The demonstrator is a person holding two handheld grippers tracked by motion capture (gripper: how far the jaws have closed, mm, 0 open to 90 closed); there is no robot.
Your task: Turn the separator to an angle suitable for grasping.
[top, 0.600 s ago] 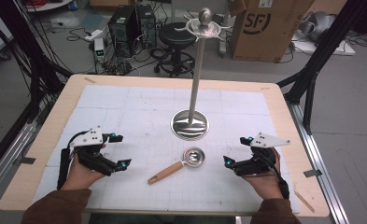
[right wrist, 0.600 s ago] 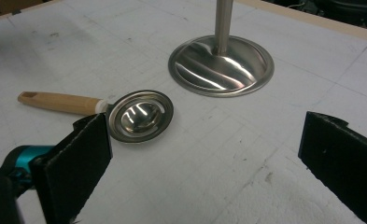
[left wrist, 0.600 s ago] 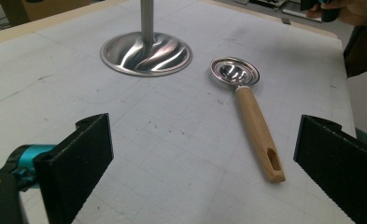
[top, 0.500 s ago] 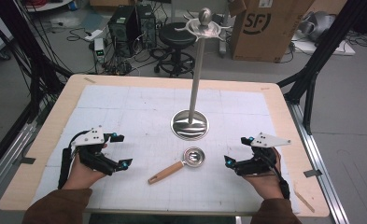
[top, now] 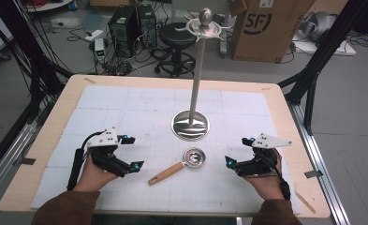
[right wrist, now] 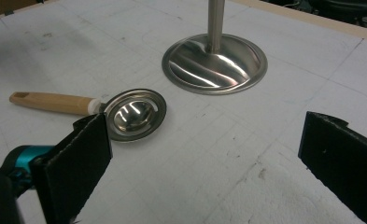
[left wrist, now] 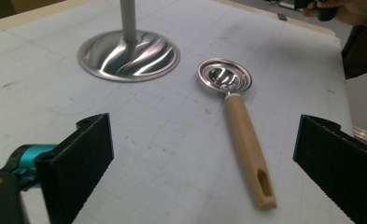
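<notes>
My left gripper (top: 131,152) and my right gripper (top: 240,151) rest near the front edge of the table (top: 284,101), both with jaws wide apart and nothing between them. The spoon (top: 179,165) lies flat between them, a little further in. Its thin handle may slip from my pads. Behind, the stand (top: 191,124) is close; I could knock it.
</notes>
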